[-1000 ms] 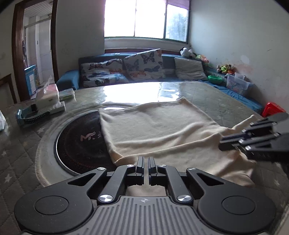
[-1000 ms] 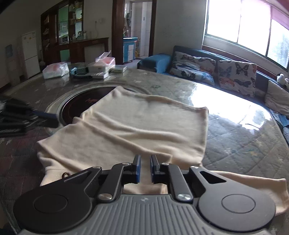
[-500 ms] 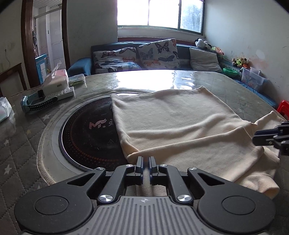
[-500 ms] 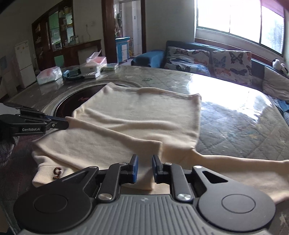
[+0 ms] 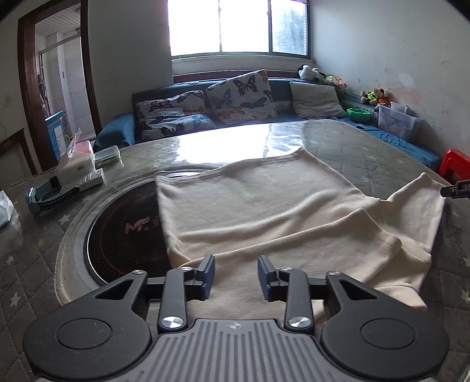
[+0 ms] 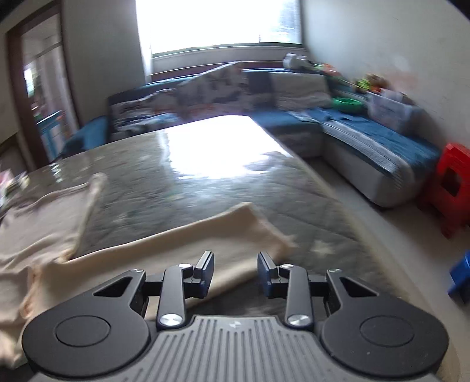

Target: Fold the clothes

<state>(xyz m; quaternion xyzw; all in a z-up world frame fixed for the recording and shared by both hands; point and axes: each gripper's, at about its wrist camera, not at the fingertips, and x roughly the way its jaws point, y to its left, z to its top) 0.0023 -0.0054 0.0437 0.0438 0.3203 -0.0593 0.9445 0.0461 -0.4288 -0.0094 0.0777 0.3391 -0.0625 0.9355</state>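
A quilted table fills a living room, with a cream garment spread at our twelve o'clock, partly folded. Our left gripper is opening above its near hem, gripping nothing. Our right gripper is opening too — over a loose sleeve at two o'clock, probably the next fold.

A lived-in home sitting room. A blue corner sofa with butterfly-print cushions runs under a wide window; stuffed toys crowd its far end. A red plastic stool stands beside the quilt-covered round table, and a tissue box sits near the table's left edge.
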